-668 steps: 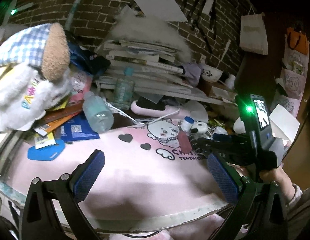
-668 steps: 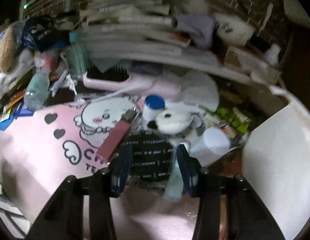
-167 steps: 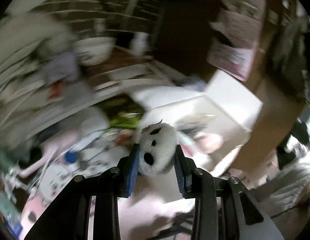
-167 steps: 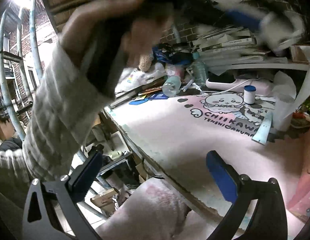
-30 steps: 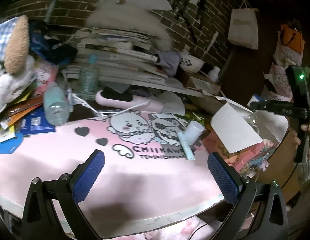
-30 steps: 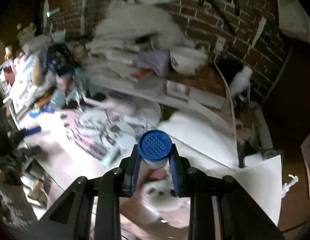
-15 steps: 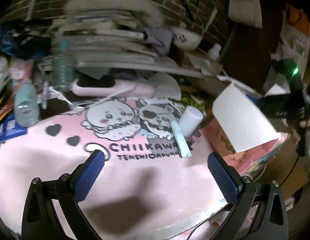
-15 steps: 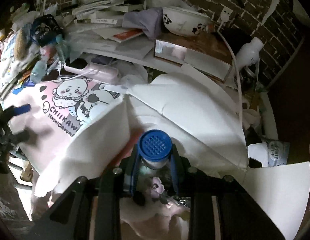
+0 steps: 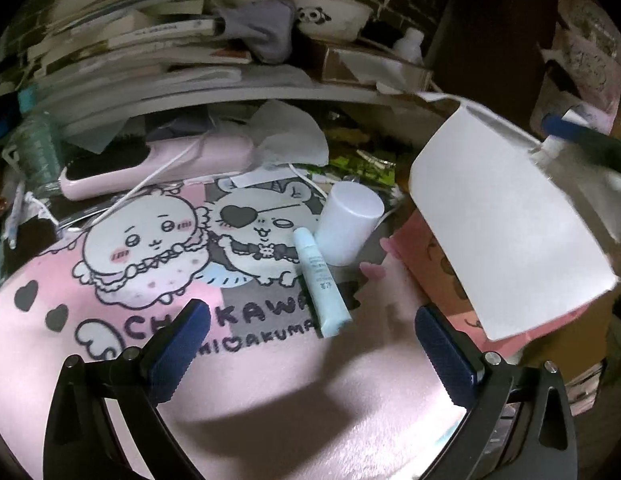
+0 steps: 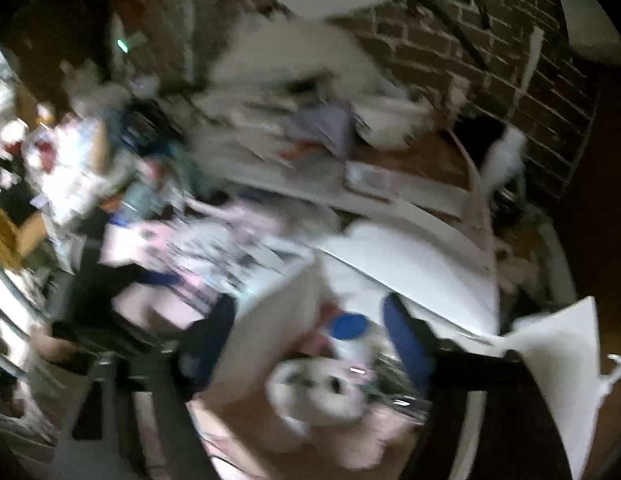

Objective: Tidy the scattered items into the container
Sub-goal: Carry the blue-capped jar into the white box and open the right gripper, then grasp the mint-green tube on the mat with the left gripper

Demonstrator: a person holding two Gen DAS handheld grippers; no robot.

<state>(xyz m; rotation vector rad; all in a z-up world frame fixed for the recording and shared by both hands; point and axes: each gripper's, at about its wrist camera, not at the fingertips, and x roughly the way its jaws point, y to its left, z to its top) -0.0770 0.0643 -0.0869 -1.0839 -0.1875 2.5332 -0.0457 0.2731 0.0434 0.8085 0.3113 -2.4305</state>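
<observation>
The left gripper (image 9: 310, 354) hangs over the pink cartoon-printed desk mat (image 9: 238, 392) with its blue-padded fingers (image 9: 178, 350) spread wide and nothing between them. Just ahead of it a pale blue squeeze tube (image 9: 320, 282) lies flat on the mat, and a white cylindrical cap-shaped container (image 9: 348, 222) lies tipped beside the tube's far end, touching or almost touching it. Behind them a pink hairbrush (image 9: 158, 162) with a white cord across it rests at the mat's back edge, under a sagging stack of books and papers (image 9: 142, 52), with a white panda-print bowl (image 9: 330, 18) up on the ledge. To the right stands the open pink box with white flaps (image 9: 506, 232), one flap raised towards the mat. The right wrist view is badly smeared, but the right gripper (image 10: 310, 340) hovers over that box with its fingers (image 10: 406, 340) apart, holding nothing. Between and below them, inside the box, a small white bottle with a round blue lid (image 10: 348, 336) stands or leans next to a fluffy white panda plush (image 10: 322, 390); I can't tell which.
</observation>
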